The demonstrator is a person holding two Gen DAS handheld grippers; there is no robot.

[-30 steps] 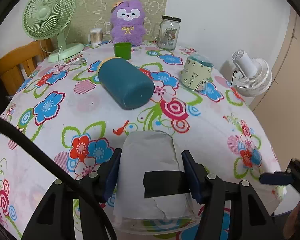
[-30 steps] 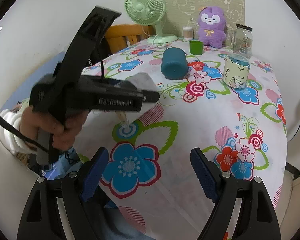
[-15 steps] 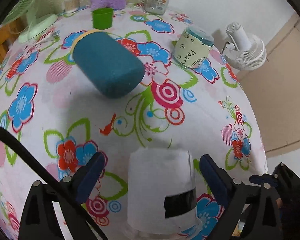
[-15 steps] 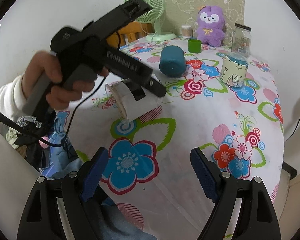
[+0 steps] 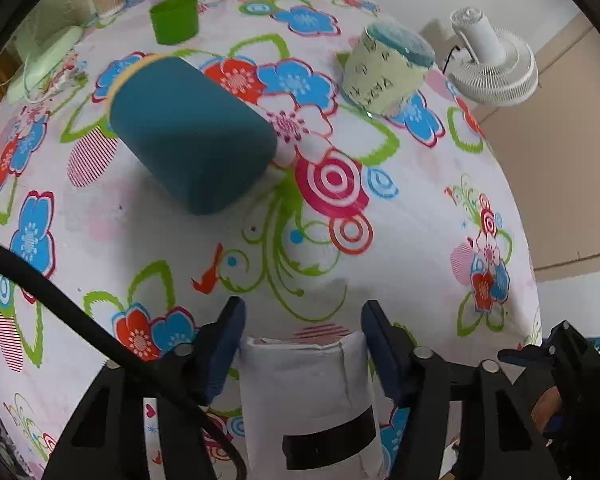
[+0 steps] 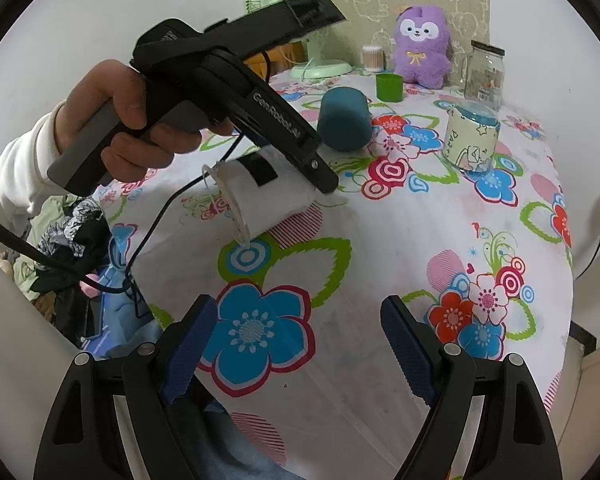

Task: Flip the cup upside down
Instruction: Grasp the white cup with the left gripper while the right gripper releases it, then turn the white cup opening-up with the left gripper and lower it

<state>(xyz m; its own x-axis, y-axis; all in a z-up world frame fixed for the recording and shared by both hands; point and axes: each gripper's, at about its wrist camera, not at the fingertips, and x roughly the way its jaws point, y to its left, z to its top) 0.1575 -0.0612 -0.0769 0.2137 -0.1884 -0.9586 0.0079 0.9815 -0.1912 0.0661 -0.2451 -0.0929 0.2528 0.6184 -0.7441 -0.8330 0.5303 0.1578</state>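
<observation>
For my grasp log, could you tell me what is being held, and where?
The left hand-held gripper grips the white cup by its sides; the right holds nothing.

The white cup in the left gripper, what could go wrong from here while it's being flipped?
1. The white cup is tilted with its rim low near the table edge; a slip could send it off the table.
2. The left gripper holds it only near the closed end, so it may rotate or slide out mid-flip.
3. The teal cup lies on its side just ahead; a wide swing could knock it rolling.
</observation>
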